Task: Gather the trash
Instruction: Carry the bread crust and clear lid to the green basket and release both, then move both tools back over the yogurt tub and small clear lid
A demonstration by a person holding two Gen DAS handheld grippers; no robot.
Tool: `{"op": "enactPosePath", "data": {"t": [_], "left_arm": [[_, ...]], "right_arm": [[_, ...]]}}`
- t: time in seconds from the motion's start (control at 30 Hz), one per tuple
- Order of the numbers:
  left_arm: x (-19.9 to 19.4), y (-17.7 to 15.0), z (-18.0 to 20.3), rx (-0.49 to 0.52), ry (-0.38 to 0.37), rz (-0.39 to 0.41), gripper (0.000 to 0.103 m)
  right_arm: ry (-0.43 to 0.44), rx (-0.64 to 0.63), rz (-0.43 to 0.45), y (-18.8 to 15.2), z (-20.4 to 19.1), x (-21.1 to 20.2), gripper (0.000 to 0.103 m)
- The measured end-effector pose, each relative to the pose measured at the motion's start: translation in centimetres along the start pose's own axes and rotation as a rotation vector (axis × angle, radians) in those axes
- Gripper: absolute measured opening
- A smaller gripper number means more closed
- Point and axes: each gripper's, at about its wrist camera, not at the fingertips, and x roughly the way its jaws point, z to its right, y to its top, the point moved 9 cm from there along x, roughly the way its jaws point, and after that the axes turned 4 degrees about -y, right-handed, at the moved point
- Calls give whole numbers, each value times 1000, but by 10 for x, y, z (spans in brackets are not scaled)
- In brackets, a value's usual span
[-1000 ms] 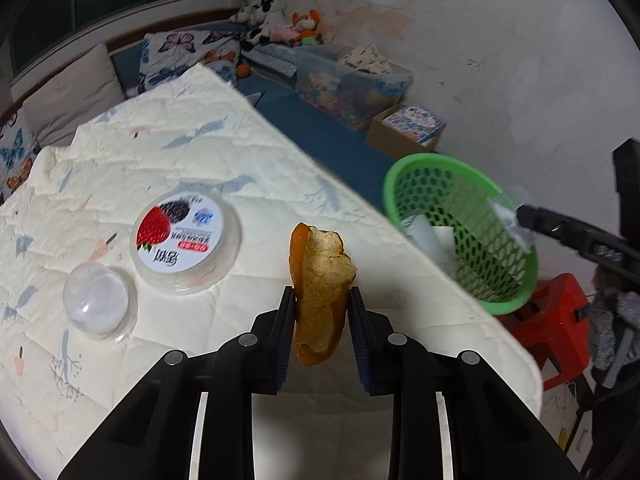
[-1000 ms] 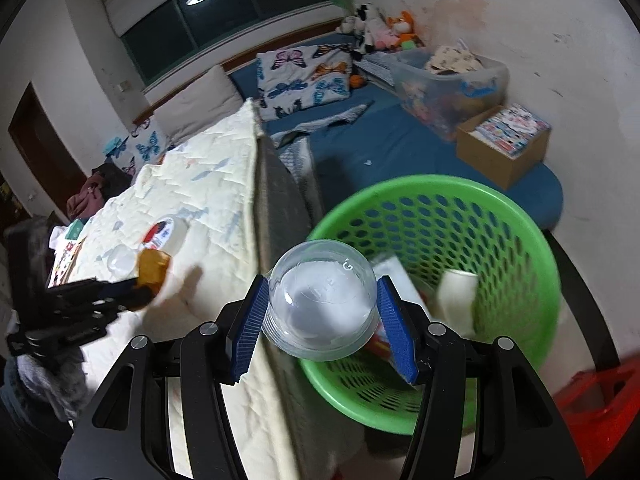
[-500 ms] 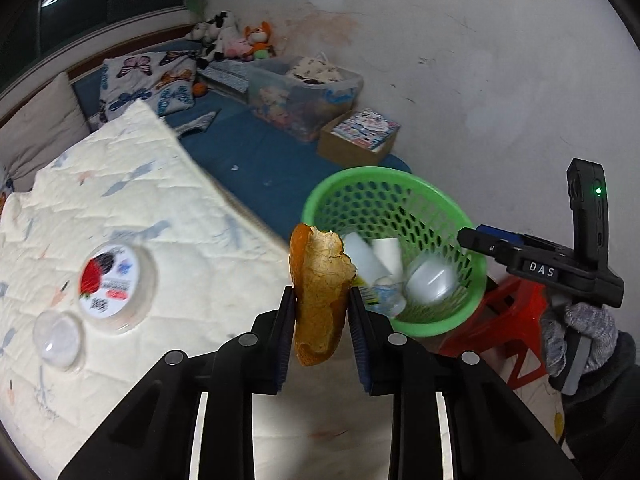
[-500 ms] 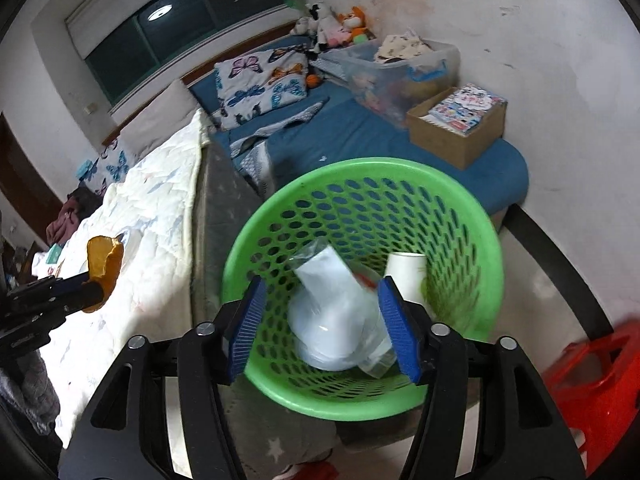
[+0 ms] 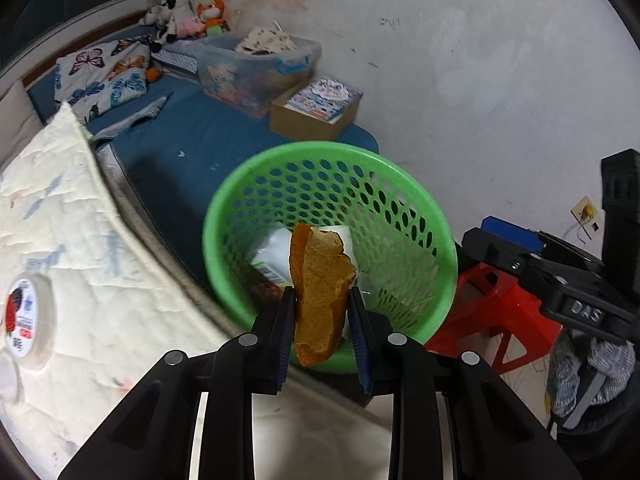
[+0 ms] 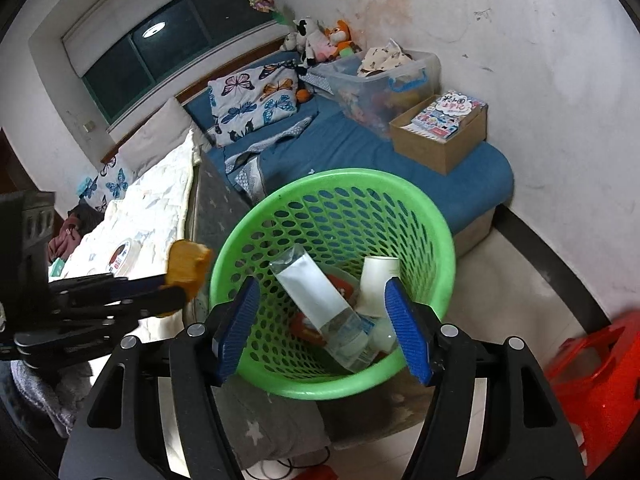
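Observation:
My left gripper [image 5: 320,316] is shut on an orange peel [image 5: 320,284], held upright over the near rim of the green mesh basket [image 5: 436,236]. In the right wrist view the same peel [image 6: 187,265] hangs just left of the basket [image 6: 332,392]. My right gripper [image 6: 322,330] hovers above the basket with its jaws opening and nothing between the blue pads [image 6: 408,336]. Inside lie a white pouch [image 6: 312,290], a paper cup [image 6: 378,280], a clear plastic lid and a red wrapper. A round strawberry-label tub [image 5: 26,320] rests on the quilt.
The quilted bed [image 5: 60,264] runs along the left, its edge beside the basket. A red plastic stool [image 6: 596,380] stands right of the basket. Behind are a blue mat, a cardboard box [image 6: 440,132] of books and a clear storage bin [image 6: 380,80].
The left gripper carried the peel rightward from above the quilt to the basket's rim. The right gripper let go of the clear lid, which dropped into the basket, and its jaws widened.

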Motion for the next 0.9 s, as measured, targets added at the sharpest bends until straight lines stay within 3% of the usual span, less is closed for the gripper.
{"op": "enactPosePath", "data": {"t": [0.2, 0.23, 0.3, 0.37, 0.57, 0.9], "left_arm": [[17, 2, 8, 7, 2, -33, 32], [18, 1, 8, 3, -2, -34, 38], [16, 1, 8, 0, -5, -26, 39], [15, 1, 7, -8, -4, -22, 50], [-8, -1, -5, -34, -2, 21, 51], [-67, -24, -43, -76, 75, 107, 53]], "right_arm": [[-1, 25, 0, -1, 9, -1, 67], [0, 27, -1, -1, 10, -1, 67], [-3, 27, -2, -1, 9, -1, 67], [-1, 28, -2, -1, 9, 0, 67], [15, 18, 4, -1, -3, -3, 67], [53, -51, 7, 1, -44, -6, 71]]}}
